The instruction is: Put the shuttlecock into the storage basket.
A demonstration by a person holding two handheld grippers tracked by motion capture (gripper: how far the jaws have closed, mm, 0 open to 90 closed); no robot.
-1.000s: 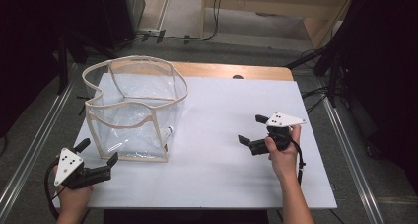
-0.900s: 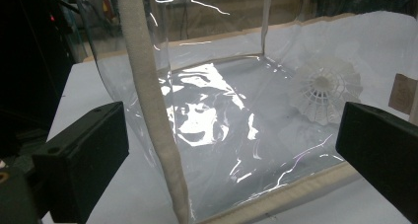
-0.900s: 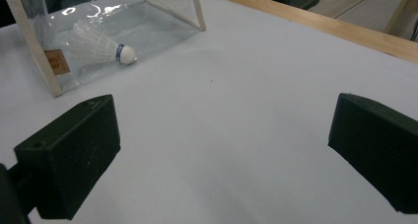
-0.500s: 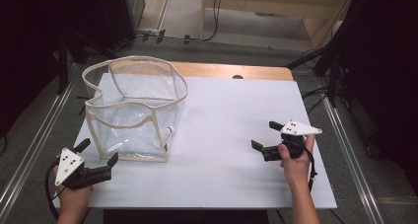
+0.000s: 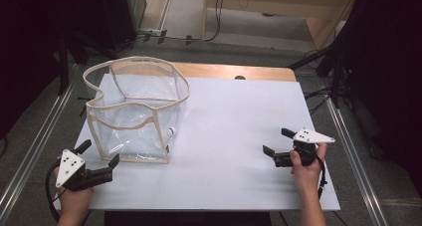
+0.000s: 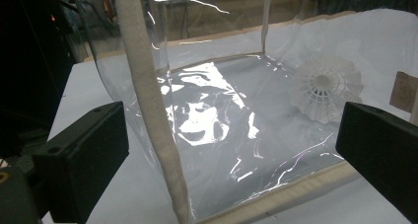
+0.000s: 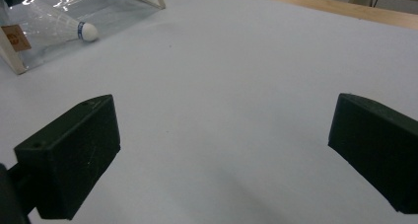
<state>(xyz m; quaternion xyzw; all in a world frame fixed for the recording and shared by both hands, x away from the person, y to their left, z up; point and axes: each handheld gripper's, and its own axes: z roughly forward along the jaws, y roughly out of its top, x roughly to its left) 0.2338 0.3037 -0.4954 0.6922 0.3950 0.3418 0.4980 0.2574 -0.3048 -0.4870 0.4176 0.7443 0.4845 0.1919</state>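
Shuttlecock (image 6: 325,93) is lying inside the clear bag (image 5: 137,111) on the table (image 5: 234,116). Left gripper (image 5: 98,159) is waiting just beside the bag, jaws wide apart. Right gripper (image 5: 278,142) is sitting well apart, jaws wide too, holding nothing.

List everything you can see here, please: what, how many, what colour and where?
bag: one, clear with beige trim, standing open on the table's left.
shuttlecock: one, white, lying inside the bag near its right corner.
table: one, white top with a wooden far edge.
left gripper: one, black, open, beside the bag's near corner.
right gripper: one, black, open, at the table's right, holding nothing.
hands: two, one holding each gripper.
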